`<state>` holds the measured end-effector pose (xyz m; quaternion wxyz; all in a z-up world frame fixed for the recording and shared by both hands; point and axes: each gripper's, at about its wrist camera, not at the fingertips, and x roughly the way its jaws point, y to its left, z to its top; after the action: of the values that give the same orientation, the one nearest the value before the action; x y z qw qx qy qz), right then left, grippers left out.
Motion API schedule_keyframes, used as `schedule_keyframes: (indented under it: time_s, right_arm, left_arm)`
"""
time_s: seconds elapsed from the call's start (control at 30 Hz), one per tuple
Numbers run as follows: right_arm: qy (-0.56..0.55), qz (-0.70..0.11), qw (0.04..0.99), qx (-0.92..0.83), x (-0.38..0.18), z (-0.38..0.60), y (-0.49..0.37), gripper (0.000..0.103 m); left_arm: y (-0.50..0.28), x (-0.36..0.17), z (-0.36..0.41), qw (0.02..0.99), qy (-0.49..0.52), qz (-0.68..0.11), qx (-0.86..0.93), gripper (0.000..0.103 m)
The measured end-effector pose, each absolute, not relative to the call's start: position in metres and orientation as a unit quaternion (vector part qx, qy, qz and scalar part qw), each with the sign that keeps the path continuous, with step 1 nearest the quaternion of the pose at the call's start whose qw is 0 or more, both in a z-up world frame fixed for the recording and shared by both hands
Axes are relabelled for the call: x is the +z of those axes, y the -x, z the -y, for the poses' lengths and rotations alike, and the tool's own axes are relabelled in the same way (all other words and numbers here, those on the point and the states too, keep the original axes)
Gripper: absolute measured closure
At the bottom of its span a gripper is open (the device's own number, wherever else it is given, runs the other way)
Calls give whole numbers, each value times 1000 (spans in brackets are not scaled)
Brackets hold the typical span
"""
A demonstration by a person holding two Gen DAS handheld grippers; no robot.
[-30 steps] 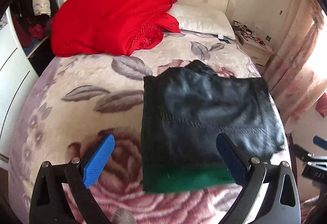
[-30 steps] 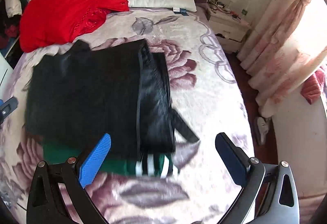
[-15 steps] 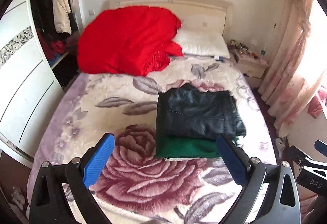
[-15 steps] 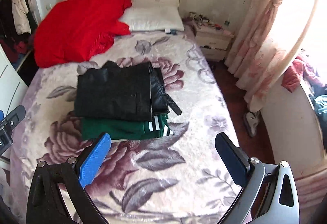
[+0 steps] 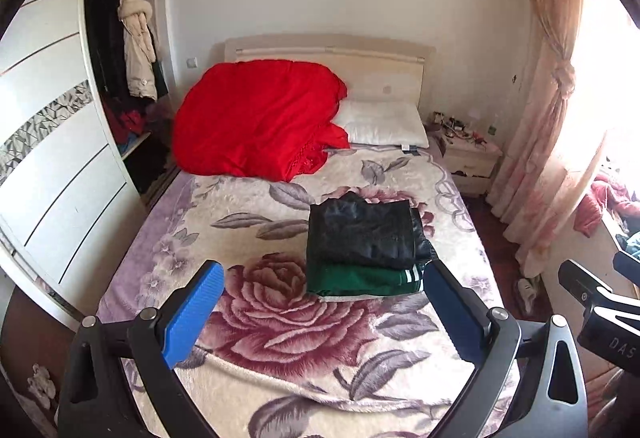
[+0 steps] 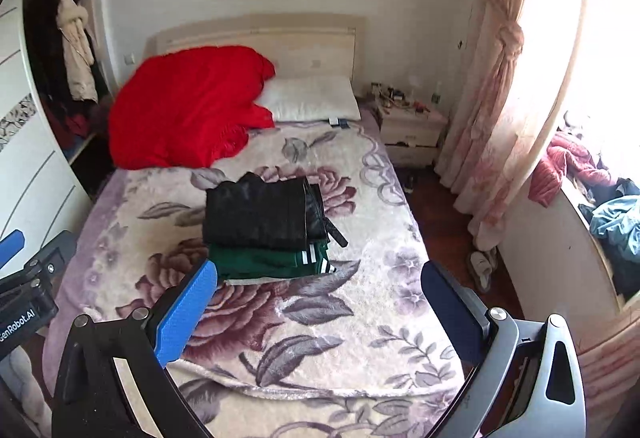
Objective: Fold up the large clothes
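A folded black garment lies on top of a folded green garment with white stripes in the middle of the bed; the stack also shows in the right wrist view, black over green. My left gripper is open and empty, held back above the foot of the bed. My right gripper is open and empty, also back from the stack. Neither touches the clothes.
The bed has a floral blanket. A red quilt and white pillow lie at the headboard. A wardrobe stands left, a nightstand and curtain right. Slippers lie on the floor.
Both grippers have pulled back and up from the folded stack toward the foot of the bed. The stack now looks smaller and farther away. It has not moved.
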<state>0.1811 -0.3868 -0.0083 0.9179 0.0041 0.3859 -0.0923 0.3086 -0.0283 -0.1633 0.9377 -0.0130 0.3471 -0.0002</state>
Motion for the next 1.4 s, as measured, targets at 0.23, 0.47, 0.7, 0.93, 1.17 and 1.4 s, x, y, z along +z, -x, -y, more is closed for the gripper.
schedule_keyframes:
  time_s: [0.23,0.47,0.7,0.93,1.17,1.4]
  right_arm:
    - [-10,-362,929,-80,40,383,-115,0]
    - [-14,-350,934,-74,69,380,-73,0]
    - [-9,-339,939,-55,96,377,-50,0]
    - [0,-327,943,-54,113,376,-41,0]
    - [-1,-329,943,-48,115,375,-37,0]
    - [4,-328,944,-40,119,377,-42,0]
  left_arm:
    - [-266,-139,36,938,17,-347,-8,1]
    - [-240,-123,33,936,17,-353,2,1]
    - [-224,-109,33,937,7,-348,19,1]
    - [-214,-102,30,944,9,-329,31,1]
    - [-211,-101,30,945,6,-325,30,1]
    - [-206,-98,25,947,5,-320,30,1]
